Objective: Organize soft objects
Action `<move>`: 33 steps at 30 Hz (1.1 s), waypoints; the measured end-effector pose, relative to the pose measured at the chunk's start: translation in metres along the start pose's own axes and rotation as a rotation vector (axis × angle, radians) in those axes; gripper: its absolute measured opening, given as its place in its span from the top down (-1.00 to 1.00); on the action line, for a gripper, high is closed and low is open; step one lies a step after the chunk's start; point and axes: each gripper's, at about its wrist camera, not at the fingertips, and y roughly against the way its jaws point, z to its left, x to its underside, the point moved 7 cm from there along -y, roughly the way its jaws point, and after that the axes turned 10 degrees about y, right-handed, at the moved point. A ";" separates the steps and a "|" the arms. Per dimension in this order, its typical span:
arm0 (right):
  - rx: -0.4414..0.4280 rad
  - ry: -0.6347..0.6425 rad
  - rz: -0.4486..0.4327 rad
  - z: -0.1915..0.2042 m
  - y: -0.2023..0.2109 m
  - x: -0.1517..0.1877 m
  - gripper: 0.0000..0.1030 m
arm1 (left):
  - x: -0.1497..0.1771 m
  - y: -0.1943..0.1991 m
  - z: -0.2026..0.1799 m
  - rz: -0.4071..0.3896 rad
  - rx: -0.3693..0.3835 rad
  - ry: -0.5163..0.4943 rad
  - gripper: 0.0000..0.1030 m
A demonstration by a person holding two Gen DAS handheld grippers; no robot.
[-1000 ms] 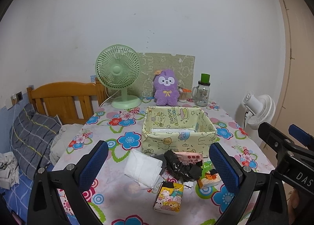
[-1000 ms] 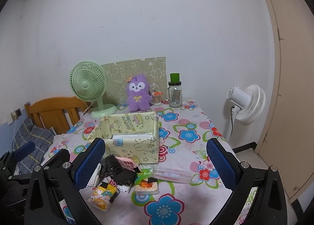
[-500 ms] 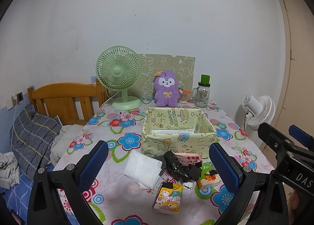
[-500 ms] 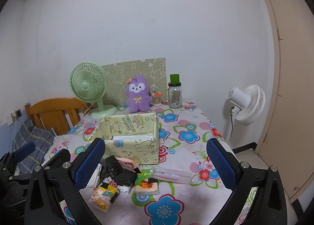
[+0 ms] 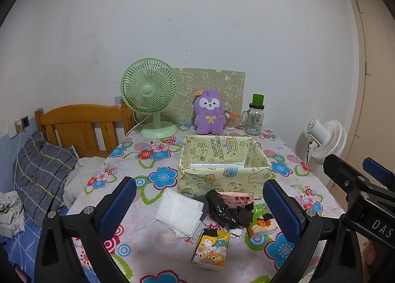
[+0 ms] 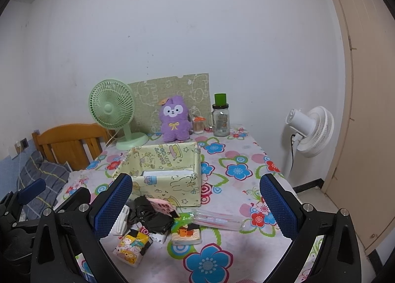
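Observation:
A pale yellow cartoon-print fabric box (image 5: 223, 179) (image 6: 170, 184) stands mid-table with something white flat inside. In front of it lies a heap: a folded white cloth (image 5: 181, 212), a crumpled black bag (image 5: 228, 210) (image 6: 150, 217), a pink packet (image 5: 238, 199) (image 6: 161, 206), two cartoon tissue packs (image 5: 211, 248) (image 5: 263, 225) (image 6: 132, 247) (image 6: 186, 233) and a clear plastic sleeve (image 6: 218, 218). My left gripper (image 5: 198, 205) hovers open above the heap. My right gripper (image 6: 196, 207) is open too, nothing between its fingers.
At the table's back stand a green desk fan (image 5: 150, 97), a purple plush (image 5: 209, 116), a glass jar with a green lid (image 5: 255, 119) and a patterned board. A wooden headboard (image 5: 81, 124) and bedding lie left; a white floor fan (image 6: 308, 132) and door right.
Both views have barely shifted; the objects on the table lie as before and both grippers stay open.

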 end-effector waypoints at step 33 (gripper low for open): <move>-0.049 0.008 0.131 0.012 -0.075 0.030 -0.94 | 0.031 -0.073 0.004 0.150 -0.014 0.004 -0.88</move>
